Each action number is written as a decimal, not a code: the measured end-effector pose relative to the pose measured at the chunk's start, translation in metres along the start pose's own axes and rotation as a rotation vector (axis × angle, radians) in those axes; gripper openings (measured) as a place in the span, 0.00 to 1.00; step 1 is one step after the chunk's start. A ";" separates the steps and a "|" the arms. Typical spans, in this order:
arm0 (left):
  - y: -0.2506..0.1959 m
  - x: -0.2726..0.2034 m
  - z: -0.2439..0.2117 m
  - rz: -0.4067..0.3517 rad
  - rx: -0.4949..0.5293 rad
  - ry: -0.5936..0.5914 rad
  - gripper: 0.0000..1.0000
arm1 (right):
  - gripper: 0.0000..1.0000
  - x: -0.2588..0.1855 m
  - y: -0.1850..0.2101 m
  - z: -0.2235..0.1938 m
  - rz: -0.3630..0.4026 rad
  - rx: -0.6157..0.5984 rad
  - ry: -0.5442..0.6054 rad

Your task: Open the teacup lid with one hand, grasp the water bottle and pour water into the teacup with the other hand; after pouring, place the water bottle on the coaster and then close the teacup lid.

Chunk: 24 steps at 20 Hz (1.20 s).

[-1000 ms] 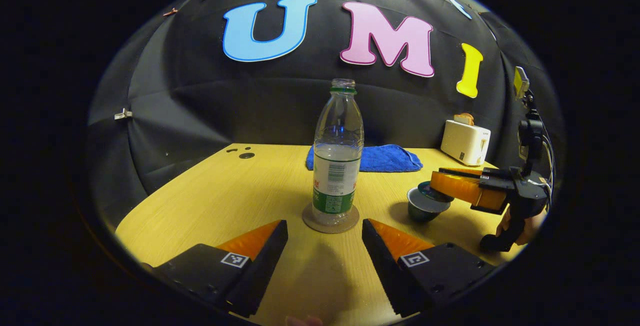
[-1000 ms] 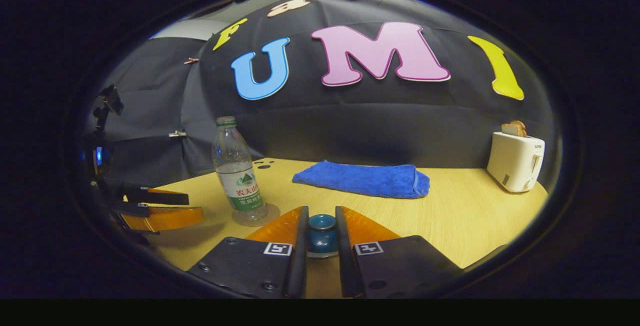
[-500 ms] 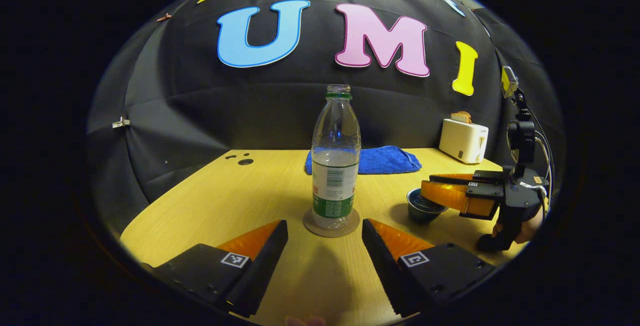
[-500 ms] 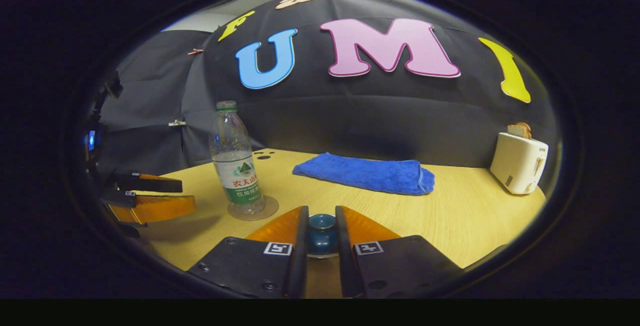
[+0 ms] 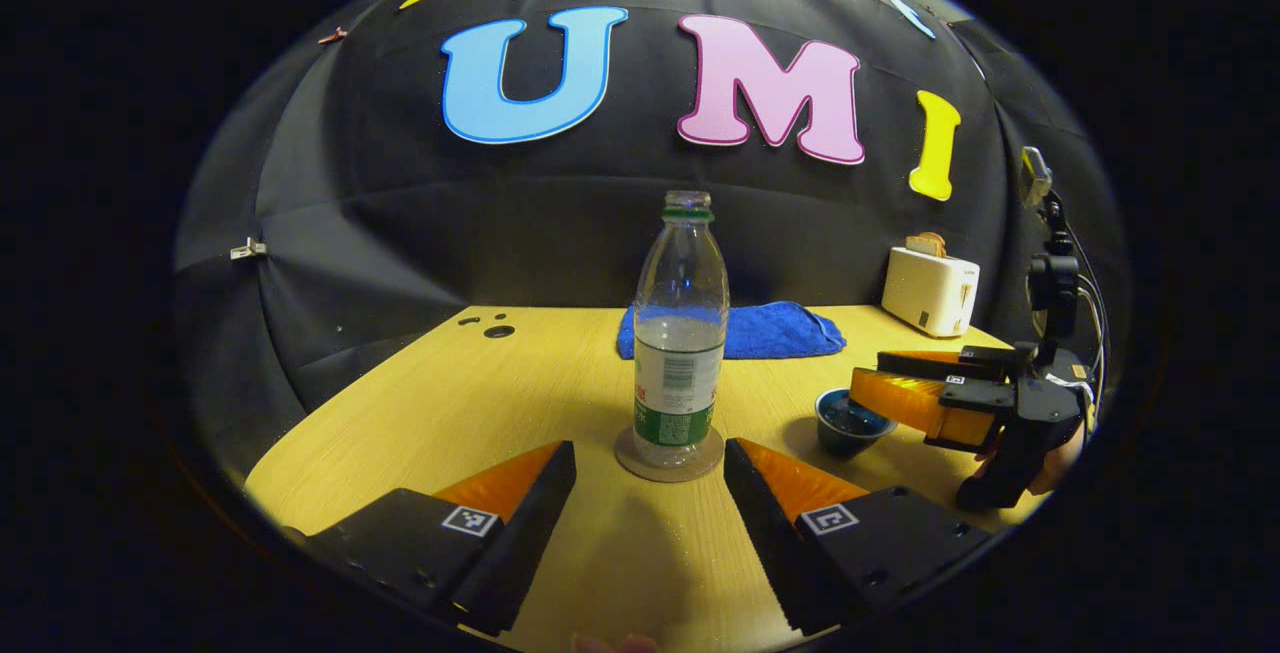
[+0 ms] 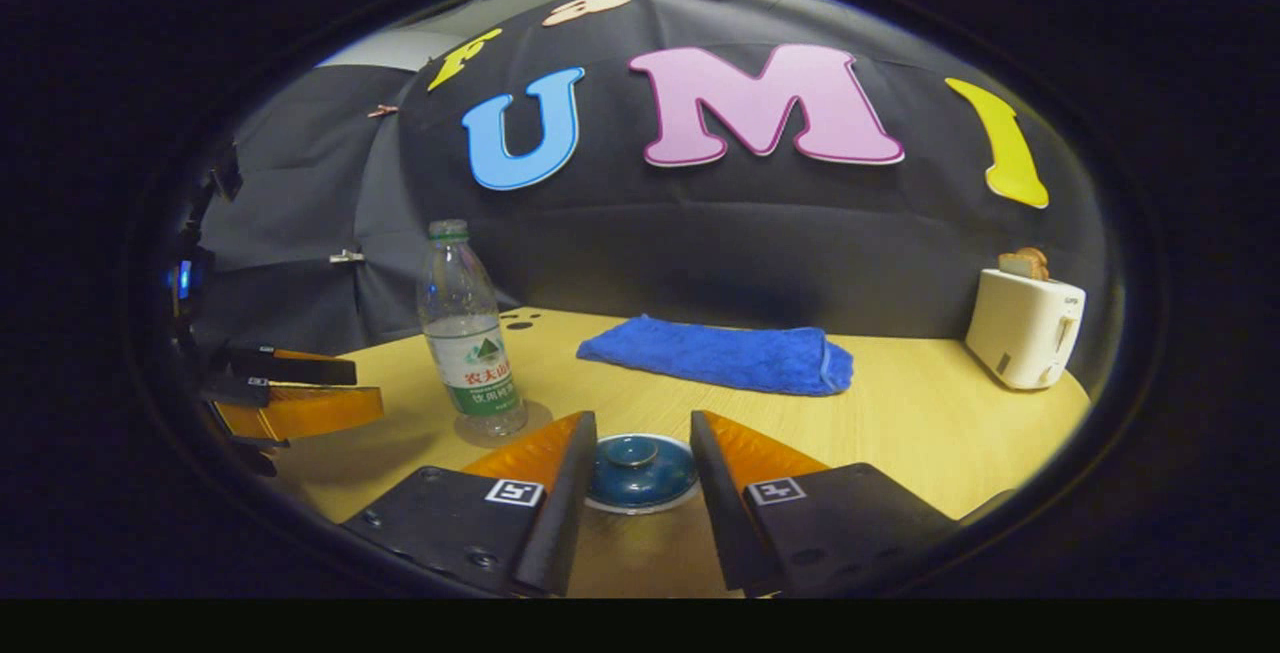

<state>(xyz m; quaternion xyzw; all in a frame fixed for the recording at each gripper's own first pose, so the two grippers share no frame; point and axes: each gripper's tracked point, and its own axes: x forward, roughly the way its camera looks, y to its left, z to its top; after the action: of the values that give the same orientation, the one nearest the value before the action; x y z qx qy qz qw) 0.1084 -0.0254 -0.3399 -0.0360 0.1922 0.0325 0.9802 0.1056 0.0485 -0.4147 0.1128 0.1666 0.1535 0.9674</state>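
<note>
1. Between the parted fingers of the right gripper (image 6: 640,453), the blue teacup lid (image 6: 640,471) is seen lying flat on the teacup, knob upward; the fingers are spread to either side and nothing is gripped
2. In the left gripper view, the right gripper (image 5: 868,391) is seen over the teacup (image 5: 848,423)
3. The left gripper (image 5: 650,453) is held wide open and empty, with the water bottle (image 5: 681,333) set ahead of its gap
4. The bottle stands upright on the round coaster (image 5: 668,458), long axis vertical, uncapped neck pointing up
5. Farther back on the wooden table (image 6: 930,423), a folded blue towel (image 6: 722,355) and a white toaster (image 6: 1022,327) are placed
</note>
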 end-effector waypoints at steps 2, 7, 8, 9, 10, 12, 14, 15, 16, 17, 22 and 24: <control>0.000 -0.006 0.014 0.004 0.004 -0.023 0.94 | 0.66 -0.017 0.005 0.025 0.003 -0.013 -0.040; -0.005 -0.032 0.061 -0.004 -0.006 -0.061 0.94 | 0.90 -0.062 0.016 0.099 -0.030 0.004 -0.099; -0.005 -0.041 0.074 -0.005 -0.013 -0.074 0.94 | 0.92 -0.070 0.018 0.116 -0.039 0.004 -0.109; -0.005 -0.049 0.087 -0.004 -0.018 -0.086 0.94 | 0.94 -0.078 0.021 0.132 -0.052 0.003 -0.121; -0.003 -0.059 0.099 -0.002 -0.020 -0.097 0.94 | 0.94 -0.086 0.024 0.148 -0.064 0.003 -0.133; 0.002 -0.080 0.125 0.001 -0.023 -0.122 0.94 | 0.96 -0.103 0.031 0.179 -0.085 -0.009 -0.157; 0.008 -0.100 0.146 0.001 -0.014 -0.142 0.94 | 0.96 -0.120 0.039 0.208 -0.100 -0.018 -0.183; 0.011 -0.109 0.154 -0.002 -0.014 -0.145 0.94 | 0.96 -0.129 0.042 0.220 -0.107 -0.013 -0.194; 0.013 -0.118 0.160 -0.003 -0.019 -0.144 0.94 | 0.96 -0.137 0.046 0.230 -0.115 -0.008 -0.203; 0.016 -0.125 0.166 -0.001 -0.032 -0.135 0.94 | 0.96 -0.146 0.049 0.239 -0.127 -0.006 -0.203; 0.039 -0.152 0.192 -0.005 -0.018 -0.166 0.94 | 0.96 -0.182 0.062 0.263 -0.180 -0.030 -0.190; 0.047 -0.157 0.197 -0.003 0.011 -0.169 0.93 | 0.96 -0.193 0.066 0.270 -0.188 -0.024 -0.183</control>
<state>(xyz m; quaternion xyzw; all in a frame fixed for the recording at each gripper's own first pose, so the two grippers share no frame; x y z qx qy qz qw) 0.0337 0.0297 -0.1015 -0.0278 0.1088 0.0327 0.9931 0.0121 0.0002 -0.0934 0.0986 0.0856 0.0531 0.9900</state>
